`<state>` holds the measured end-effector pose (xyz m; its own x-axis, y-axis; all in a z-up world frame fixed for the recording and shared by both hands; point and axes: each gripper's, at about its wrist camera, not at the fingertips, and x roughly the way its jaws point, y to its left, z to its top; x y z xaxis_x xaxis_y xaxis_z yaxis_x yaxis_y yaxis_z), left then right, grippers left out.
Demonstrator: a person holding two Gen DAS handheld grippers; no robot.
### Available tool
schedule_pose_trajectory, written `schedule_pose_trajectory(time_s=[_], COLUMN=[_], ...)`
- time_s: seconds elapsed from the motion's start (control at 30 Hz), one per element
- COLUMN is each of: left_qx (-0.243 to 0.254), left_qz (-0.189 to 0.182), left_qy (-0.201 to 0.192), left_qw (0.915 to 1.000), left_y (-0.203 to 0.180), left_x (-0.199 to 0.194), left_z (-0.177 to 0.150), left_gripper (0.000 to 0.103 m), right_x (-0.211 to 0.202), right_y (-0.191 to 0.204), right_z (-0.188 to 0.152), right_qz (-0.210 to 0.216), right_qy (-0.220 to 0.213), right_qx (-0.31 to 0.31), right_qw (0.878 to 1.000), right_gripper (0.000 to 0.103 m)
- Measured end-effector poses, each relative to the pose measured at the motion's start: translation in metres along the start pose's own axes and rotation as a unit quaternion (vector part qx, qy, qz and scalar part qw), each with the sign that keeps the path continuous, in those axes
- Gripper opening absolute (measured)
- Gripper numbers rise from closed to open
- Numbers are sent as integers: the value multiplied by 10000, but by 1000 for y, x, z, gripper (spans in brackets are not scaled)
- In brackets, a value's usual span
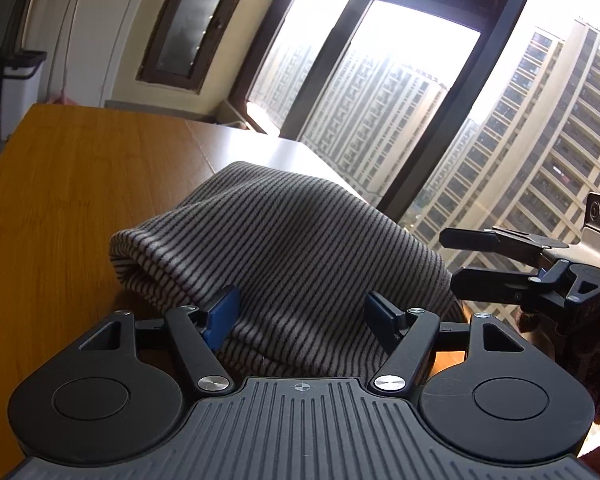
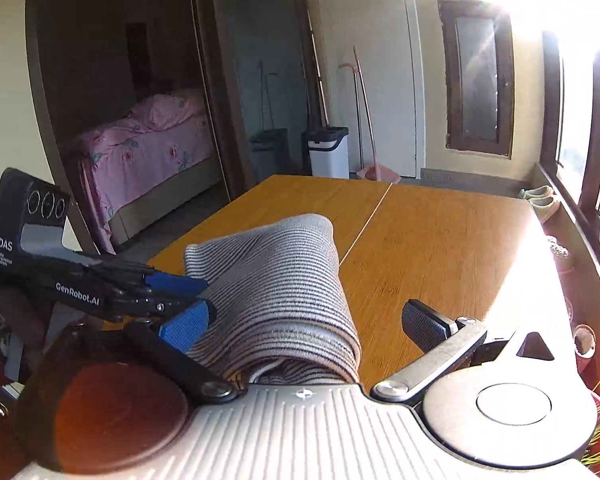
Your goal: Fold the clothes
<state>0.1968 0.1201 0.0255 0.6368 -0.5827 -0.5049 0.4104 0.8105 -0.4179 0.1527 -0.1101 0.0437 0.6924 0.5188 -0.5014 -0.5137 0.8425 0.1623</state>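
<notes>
the striped garment (image 2: pixel 276 292) hides its near end under the right tool's body

Striped garment (image 1: pixel 292 248): soft ribbed knit cloth, matt. Counter (image 2: pixel 440 240) beneath it: smooth wood grain, slight sheen. Left hand-held gripper (image 1: pixel 300 316): matt black plastic, textured blue pads.

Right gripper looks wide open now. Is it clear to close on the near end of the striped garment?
Probably yes. The right gripper stands open with the striped garment between its fingers; only the left gripper, close beside, crowds that side.
</notes>
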Motion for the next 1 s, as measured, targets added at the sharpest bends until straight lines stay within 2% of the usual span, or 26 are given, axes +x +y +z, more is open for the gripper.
schedule_pose_trajectory(time_s=[0.1, 0.23, 0.33, 0.4, 0.47, 0.63, 0.73, 0.8, 0.87, 1.0], left_qx=[4, 15, 21, 19, -2, 17, -3, -19, -9, 4], left_qz=[-5, -6, -6, -18, -46, -91, -135, -165, -149, -169], left_qy=[-16, -15, -23, -33, -42, -57, -74, -71, -60, -56], left_qw=[10000, 10000, 10000, 10000, 10000, 9999, 9999, 9998, 9999, 9998], left_y=[0, 1, 2, 3, 4, 7, 10, 12, 12, 13], left_x=[1, 0, 0, 0, 0, -1, -1, 1, 3, 3], left_z=[-2, -5, -5, -5, -6, -7, -9, -10, -10, -11], left_gripper=[74, 74, 74, 74, 74, 74, 74, 74, 74, 75], right_x=[13, 52, 79, 84, 80, 79, 97, 112, 119, 110], right_y=[-13, -16, -9, 1, 12, 39, 47, 50, 48, 42], right_z=[26, 47, 59, 65, 67, 68, 56, 44, 36, 39], right_qz=[53, 139, 221, 246, 266, 231, -188, -474, -588, -469], right_qy=[24, 458, 767, 762, 678, 693, 941, 1140, 1200, 1211], right_qx=[278, 208, 29, -227, -499, -1211, -1616, -1914, -1859, -1677], right_qw=[9996, 9986, 9968, 9965, 9961, 9899, 9822, 9737, 9734, 9772], right_gripper=[103, 102, 82, 60, 54, 54, 56, 66, 69, 69])
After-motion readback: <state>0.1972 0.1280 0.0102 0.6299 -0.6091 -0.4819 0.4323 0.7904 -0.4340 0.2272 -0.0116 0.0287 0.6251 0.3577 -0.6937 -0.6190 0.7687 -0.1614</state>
